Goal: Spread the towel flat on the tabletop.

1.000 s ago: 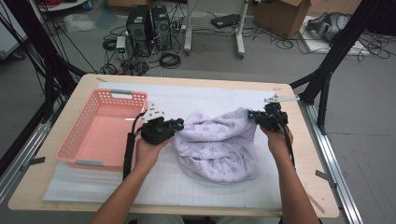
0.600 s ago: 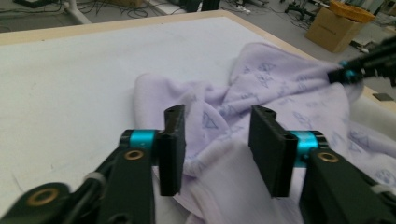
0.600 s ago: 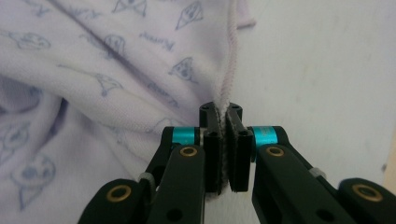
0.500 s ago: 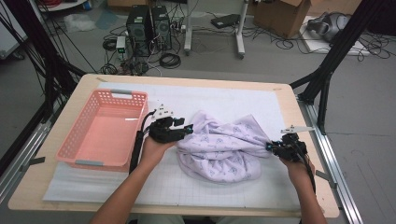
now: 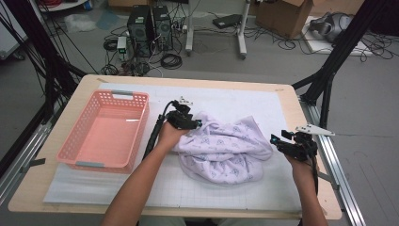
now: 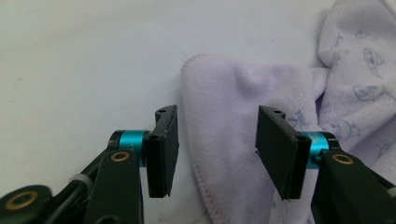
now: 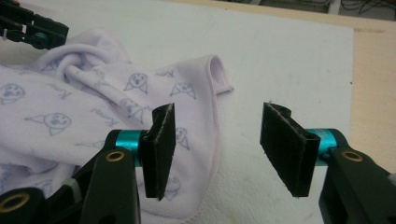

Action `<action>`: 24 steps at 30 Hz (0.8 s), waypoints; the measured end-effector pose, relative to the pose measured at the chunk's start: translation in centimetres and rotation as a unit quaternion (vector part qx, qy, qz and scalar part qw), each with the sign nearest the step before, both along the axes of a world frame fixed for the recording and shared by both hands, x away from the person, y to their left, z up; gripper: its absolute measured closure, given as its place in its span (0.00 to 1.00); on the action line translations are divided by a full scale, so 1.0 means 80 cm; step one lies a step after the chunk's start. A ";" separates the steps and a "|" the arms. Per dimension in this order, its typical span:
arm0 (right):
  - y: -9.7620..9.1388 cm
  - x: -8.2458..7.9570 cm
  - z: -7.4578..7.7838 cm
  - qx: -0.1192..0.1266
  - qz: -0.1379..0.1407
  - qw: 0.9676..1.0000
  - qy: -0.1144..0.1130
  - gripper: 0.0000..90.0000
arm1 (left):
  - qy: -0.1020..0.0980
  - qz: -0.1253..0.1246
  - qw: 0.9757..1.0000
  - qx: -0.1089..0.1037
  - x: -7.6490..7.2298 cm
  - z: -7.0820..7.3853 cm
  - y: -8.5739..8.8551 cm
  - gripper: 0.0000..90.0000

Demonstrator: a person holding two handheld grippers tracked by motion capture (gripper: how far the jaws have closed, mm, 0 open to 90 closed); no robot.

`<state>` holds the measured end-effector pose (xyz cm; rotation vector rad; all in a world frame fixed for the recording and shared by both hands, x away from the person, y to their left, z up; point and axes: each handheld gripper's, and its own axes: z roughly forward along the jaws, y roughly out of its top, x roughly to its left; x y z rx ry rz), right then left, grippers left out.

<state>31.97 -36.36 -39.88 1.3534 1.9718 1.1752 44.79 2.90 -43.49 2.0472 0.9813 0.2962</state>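
A wooden table point(image 5: 42, 197) with a white gridded mat point(image 5: 188, 188) fills the foreground, grey floor and a tangle of cables beyond it. Both forearms come in from six o'clock. Out at four o'clock from the table's middle, the right gripper point(image 5: 277, 140) sits low at the right-hand edge of the lilac cloth point(image 5: 226, 153); its jaws have just been opening and now stand apart, nothing pinched. In the right gripper view the hemmed edge of the cloth point(image 7: 93, 121) lies under the left jaw, bare mat shows in the gap, and the other gripper pokes in at eleven o'clock.

The cloth itself is a rumpled heap printed with small faces, lying near the centre of the mat, a shade toward three o'clock. At its ten o'clock corner sits the left gripper point(image 5: 197, 125), jaws parted. In the left gripper view a rounded fold of the cloth point(image 6: 219, 140) lies between them, and neither pad is pressing on it.

At nine o'clock a pink basket point(image 5: 77, 141) stands on the mat. Farther back, at twelve o'clock on the floor, two black computer towers point(image 5: 149, 24) stand among cables.
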 end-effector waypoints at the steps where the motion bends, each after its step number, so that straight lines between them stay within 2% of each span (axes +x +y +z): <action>1: 0.000 0.000 0.000 0.000 0.000 1.000 0.000 0.49 | 0.000 0.000 1.000 0.000 0.000 0.000 0.000 0.55; 4: -0.003 0.004 -0.004 -0.003 0.001 1.000 0.009 0.48 | -0.009 -0.012 1.000 0.023 -0.002 -0.006 -0.012 0.55; 6: -0.003 0.006 -0.005 -0.002 0.001 1.000 0.013 0.48 | -0.010 -0.017 0.999 0.038 -0.002 -0.011 -0.017 0.62; 7: -0.003 0.006 -0.005 -0.002 0.001 1.000 0.013 0.48 | -0.016 -0.016 0.999 0.042 -0.003 -0.011 -0.018 0.62; 8: -0.001 0.008 -0.006 -0.005 0.003 1.000 0.013 0.48 | -0.017 -0.013 0.999 0.044 -0.002 -0.011 -0.017 0.70; 9: -0.001 0.008 -0.006 -0.005 0.003 1.000 0.013 0.48 | -0.018 -0.013 0.999 0.045 -0.002 -0.010 -0.016 0.70; 11: 0.002 0.010 -0.008 -0.007 0.005 1.000 0.015 0.48 | -0.017 -0.017 0.999 0.046 -0.001 -0.010 -0.013 0.88; 12: 0.003 0.011 -0.008 -0.007 0.007 1.000 0.017 0.48 | -0.019 -0.010 0.998 0.054 -0.001 -0.008 -0.012 0.94; 13: 0.005 0.013 -0.009 -0.007 0.009 1.000 0.018 0.49 | -0.024 0.008 0.998 0.061 0.000 -0.007 -0.010 0.95; 15: 0.006 0.016 -0.011 -0.008 0.011 1.000 0.018 0.49 | -0.034 0.050 0.996 0.059 0.004 -0.002 0.005 0.96; 16: 0.007 0.017 -0.011 -0.005 0.010 1.000 0.019 0.49 | -0.041 0.079 0.995 0.052 0.007 0.002 0.014 0.96; 17: 0.007 0.019 -0.012 -0.003 0.010 1.000 0.019 0.49 | -0.051 0.108 0.992 0.045 0.010 0.007 0.024 0.96; 18: 0.006 0.020 -0.013 -0.001 0.009 1.000 0.019 0.49 | -0.077 0.154 0.984 0.036 0.013 0.017 0.041 0.96; 19: 0.006 0.022 -0.014 0.002 0.007 1.000 0.019 0.49 | -0.094 0.179 0.979 0.027 0.014 0.023 0.052 0.96; 20: 0.006 0.022 -0.014 0.002 0.007 1.000 0.019 0.49 | -0.094 0.179 0.979 0.027 0.014 0.023 0.052 0.96; 21: 0.007 0.028 -0.017 0.010 0.008 1.000 0.019 0.49 | -0.101 0.194 0.976 0.017 0.015 0.027 0.059 0.95; 22: 0.007 0.028 -0.017 0.010 0.008 1.000 0.019 0.49 | -0.104 0.199 0.974 0.010 0.015 0.030 0.066 0.95; 23: 0.007 0.031 -0.019 0.010 0.010 1.000 0.018 0.49 | -0.105 0.200 0.974 0.005 0.015 0.030 0.070 0.95; 24: 0.008 0.034 -0.021 0.013 0.010 1.000 0.022 0.49 | -0.099 0.198 0.975 -0.004 0.016 0.029 0.073 0.91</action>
